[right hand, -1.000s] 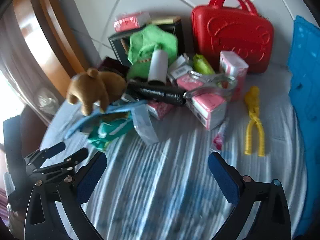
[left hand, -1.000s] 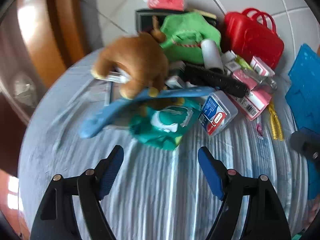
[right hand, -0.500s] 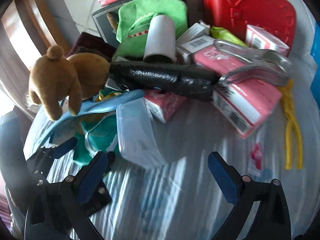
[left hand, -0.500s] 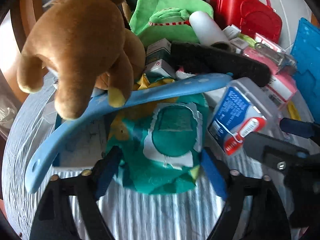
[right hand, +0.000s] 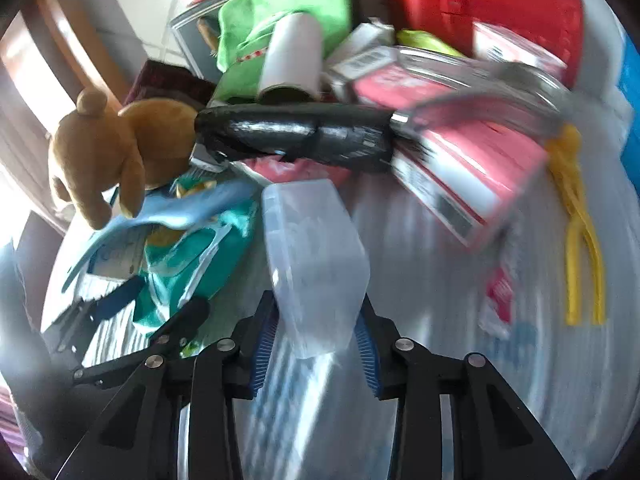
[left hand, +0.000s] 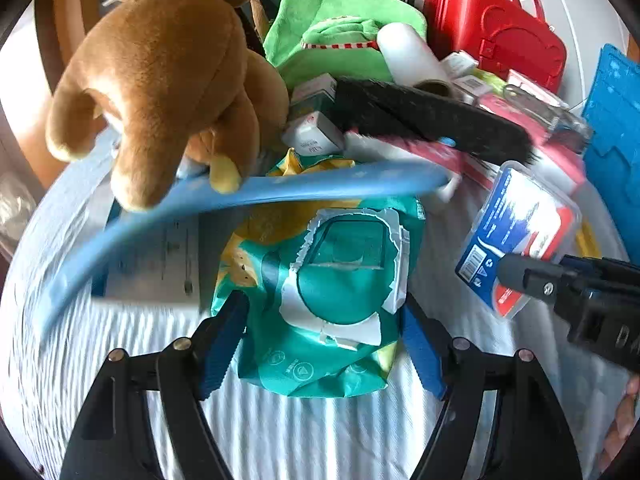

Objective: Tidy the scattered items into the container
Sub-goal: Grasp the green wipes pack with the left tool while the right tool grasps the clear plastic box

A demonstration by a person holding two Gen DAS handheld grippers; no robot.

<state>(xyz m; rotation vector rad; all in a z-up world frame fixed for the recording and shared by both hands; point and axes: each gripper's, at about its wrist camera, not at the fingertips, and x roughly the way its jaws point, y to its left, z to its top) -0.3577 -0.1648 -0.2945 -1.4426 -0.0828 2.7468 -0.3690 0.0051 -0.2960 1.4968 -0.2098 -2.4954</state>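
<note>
A teal wipes pack (left hand: 328,280) lies on the striped cloth. My left gripper (left hand: 322,344) straddles its near end, jaws closing, both blue pads against the pack's sides. The same pack (right hand: 192,256) and left gripper (right hand: 152,304) show at the left of the right wrist view. A clear plastic box (right hand: 316,256) with a blue and red label (left hand: 516,240) sits to the right of the pack. My right gripper (right hand: 316,344) is closing on its near end, pads pressing both sides. A red carry case (left hand: 492,28) stands at the back.
A brown teddy bear (left hand: 168,80) rests on a curved blue plastic strip (left hand: 280,192) over the pack's far end. Behind are a green plush (left hand: 340,24), a white roll (left hand: 408,56), a long black bundle (right hand: 296,132) and pink boxes (right hand: 472,176). Yellow tongs (right hand: 580,248) lie right, beside a blue panel (left hand: 612,120).
Both grippers came down and forward to the pile. The right jaws went from wide open to clamped on the clear box. The left jaws narrowed around the wipes pack.
</note>
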